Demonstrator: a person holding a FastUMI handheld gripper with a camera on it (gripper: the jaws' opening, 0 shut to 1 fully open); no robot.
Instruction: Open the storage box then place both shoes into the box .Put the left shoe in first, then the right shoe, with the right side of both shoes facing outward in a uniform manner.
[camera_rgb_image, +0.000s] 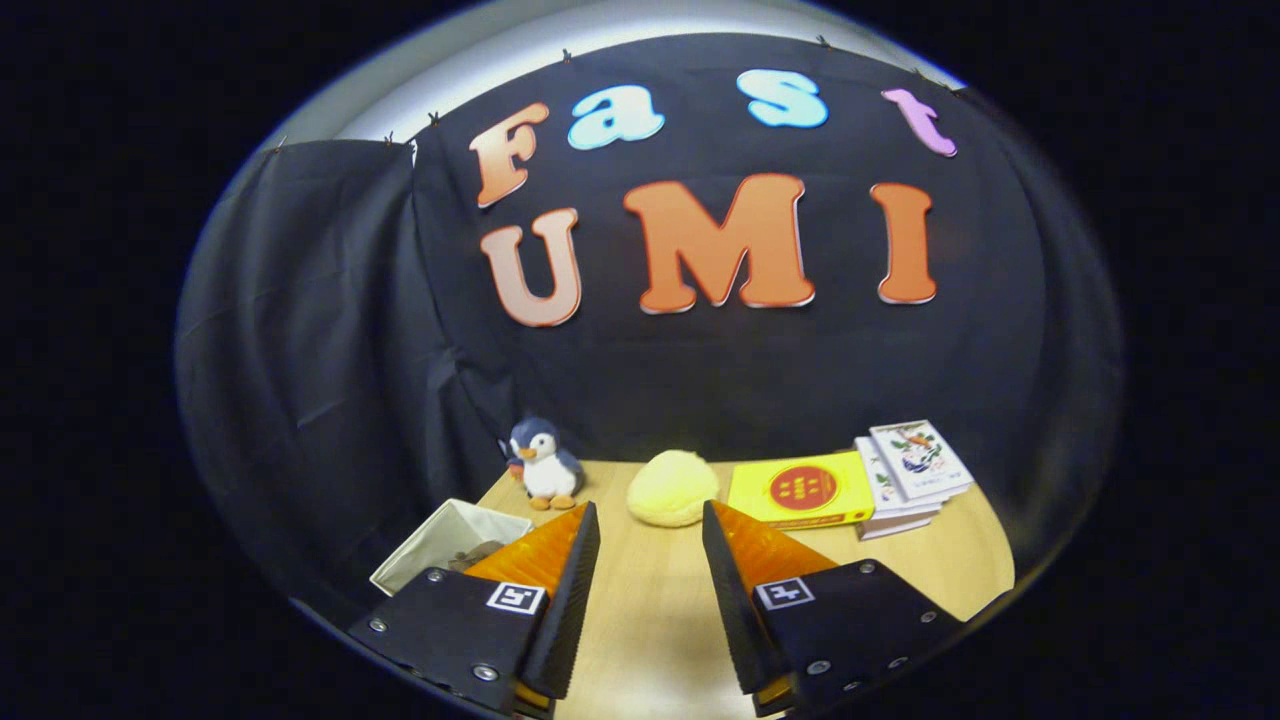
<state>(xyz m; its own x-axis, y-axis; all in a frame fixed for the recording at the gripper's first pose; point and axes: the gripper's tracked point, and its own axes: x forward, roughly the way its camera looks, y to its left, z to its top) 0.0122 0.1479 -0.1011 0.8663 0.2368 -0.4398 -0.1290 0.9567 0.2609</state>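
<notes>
The tongs (650, 525) hover wide apart over the wooden tabletop (650, 610), gripping nothing. The open white storage box (445, 540) sits just beside the left finger, something dark inside it. Beyond the fingertips lie a plush penguin (543, 463), a yellow cushion (672, 487), a yellow book (800, 488) and stacked booklets (910, 470).

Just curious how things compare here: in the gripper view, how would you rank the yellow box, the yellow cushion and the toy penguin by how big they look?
Largest to smallest as they look:
1. Yellow box
2. Yellow cushion, close to the box, so that order is unsure
3. Toy penguin
All sit beyond the open fingers of the hand-held gripper.
</notes>
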